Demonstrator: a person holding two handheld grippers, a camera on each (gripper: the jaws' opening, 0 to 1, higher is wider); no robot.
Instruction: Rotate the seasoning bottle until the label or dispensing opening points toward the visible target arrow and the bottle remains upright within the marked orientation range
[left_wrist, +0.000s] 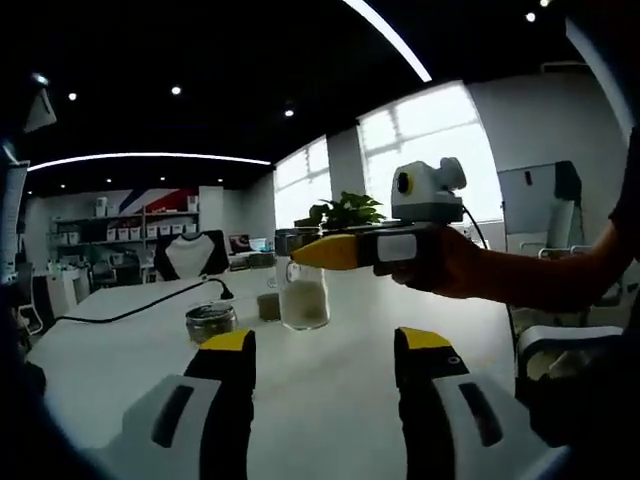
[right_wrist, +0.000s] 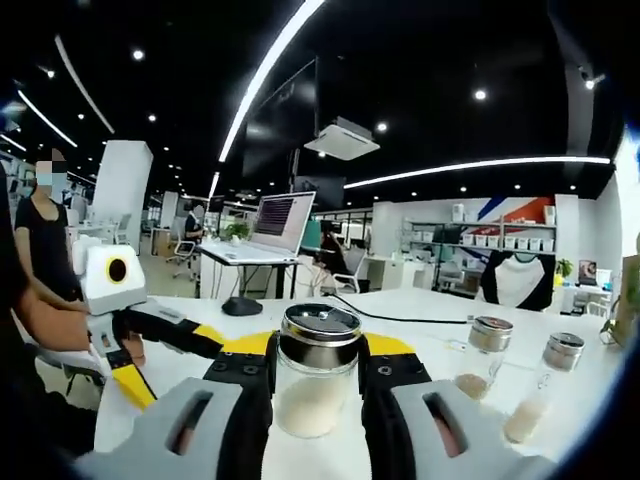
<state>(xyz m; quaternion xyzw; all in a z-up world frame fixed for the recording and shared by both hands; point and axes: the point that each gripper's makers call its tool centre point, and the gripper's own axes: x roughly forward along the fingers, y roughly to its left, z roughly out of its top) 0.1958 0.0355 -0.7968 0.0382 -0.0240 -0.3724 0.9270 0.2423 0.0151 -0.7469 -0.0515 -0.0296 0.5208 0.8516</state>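
Gripping the upright seasoning bottle (right_wrist: 318, 372), right gripper (right_wrist: 316, 372) closed; left gripper (left_wrist: 326, 352) agape.

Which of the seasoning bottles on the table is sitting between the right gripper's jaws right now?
The white-powder bottle with the shiny metal lid, between the right gripper jaws. The two smaller bottles stand free to its right.

White table (left_wrist: 330, 390) with seasoning jars (right_wrist: 487, 355)

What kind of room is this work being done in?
Probably an open office or lab: a laptop on a desk, storage shelves along the far wall, and office chairs around the white table.
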